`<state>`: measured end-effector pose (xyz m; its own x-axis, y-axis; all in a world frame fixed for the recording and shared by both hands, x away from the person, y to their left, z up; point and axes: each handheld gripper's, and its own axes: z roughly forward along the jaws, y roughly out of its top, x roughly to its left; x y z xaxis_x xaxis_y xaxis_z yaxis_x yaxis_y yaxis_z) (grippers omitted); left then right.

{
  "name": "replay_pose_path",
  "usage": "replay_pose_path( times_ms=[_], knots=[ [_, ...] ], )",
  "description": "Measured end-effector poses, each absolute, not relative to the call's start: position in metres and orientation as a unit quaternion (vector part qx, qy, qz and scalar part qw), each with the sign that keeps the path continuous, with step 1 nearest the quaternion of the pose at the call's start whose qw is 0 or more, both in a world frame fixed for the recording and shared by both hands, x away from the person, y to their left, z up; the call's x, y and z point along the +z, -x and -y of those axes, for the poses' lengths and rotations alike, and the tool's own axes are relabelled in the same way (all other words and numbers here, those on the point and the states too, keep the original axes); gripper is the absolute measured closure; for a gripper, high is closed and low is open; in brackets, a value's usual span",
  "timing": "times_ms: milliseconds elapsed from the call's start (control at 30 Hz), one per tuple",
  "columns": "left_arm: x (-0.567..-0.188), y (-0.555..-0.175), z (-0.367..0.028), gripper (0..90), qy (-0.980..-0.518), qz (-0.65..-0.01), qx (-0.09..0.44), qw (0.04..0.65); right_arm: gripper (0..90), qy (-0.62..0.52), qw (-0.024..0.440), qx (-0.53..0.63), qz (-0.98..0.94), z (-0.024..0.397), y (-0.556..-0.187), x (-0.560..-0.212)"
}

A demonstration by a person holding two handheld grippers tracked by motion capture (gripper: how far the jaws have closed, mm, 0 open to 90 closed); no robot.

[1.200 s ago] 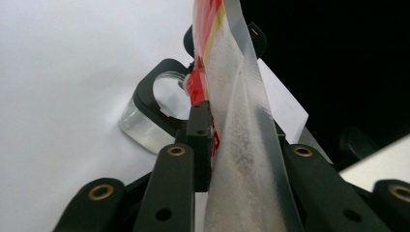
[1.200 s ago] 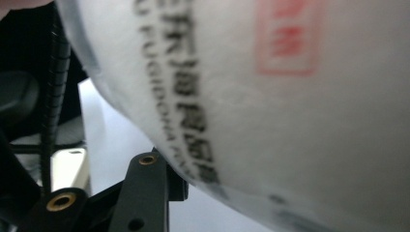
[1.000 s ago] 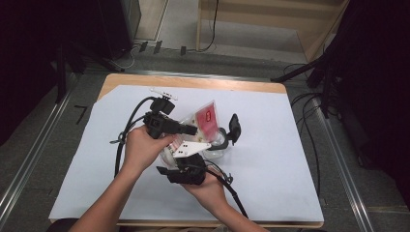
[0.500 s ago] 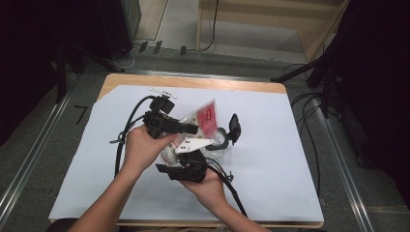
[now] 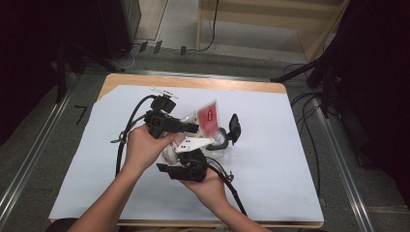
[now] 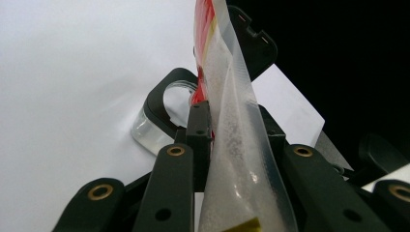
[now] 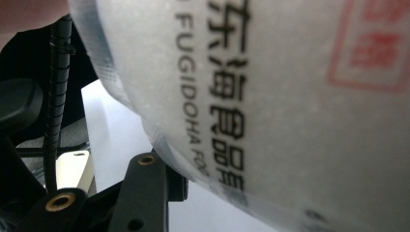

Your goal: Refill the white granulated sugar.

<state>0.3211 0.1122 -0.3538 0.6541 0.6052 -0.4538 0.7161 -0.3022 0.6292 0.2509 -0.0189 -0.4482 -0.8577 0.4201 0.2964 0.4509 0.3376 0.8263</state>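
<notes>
- Fingers of your left gripper point(image 6: 232, 130) are clamped on the frosted plastic pouch point(image 6: 237, 145); in the left gripper view the pouch's sealed edge runs straight up between them, pads on both faces. They have just closed a little further on it.
- Fingers of your right gripper point(image 5: 212, 145) sit low under the same pouch point(image 7: 290, 96); in the right gripper view the printed face of the pouch hangs right in front of the camera, and you cannot tell from it whether the pads press on the plastic or stand slightly apart.
- Pouch with its red label point(image 5: 209, 116) is held up off the table point(image 5: 270, 88), between your two hands near the middle of the white sheet point(image 5: 270, 159).
- Clear round object point(image 6: 145, 130) lies on the sheet just beyond the left fingers, ringed by a black curved piece; what it is cannot be told.
- Open sheet lies to your right and toward the far edge, well apart from both grippers; your cables point(image 5: 126, 135) trail off to the left and toward you.
- Around the table: grey floor, metal rails at both sides, dark equipment in the far corners.
</notes>
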Motion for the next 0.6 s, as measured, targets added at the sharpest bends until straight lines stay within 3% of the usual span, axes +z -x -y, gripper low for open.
replay_pose_path(
  times_ms=[400,600],
  knots=[
    [-0.3525,-0.3207,-0.1113,77.0,-0.798,-0.408,-0.066,0.438,56.8,0.260,-0.004,-0.505,0.823,0.0186,-0.2493,-0.4467],
    [-0.3516,-0.3203,-0.1101,77.1,-0.801,-0.410,-0.063,0.432,61.3,0.264,0.000,-0.506,0.822,0.0197,-0.2503,-0.4467]
  ],
)
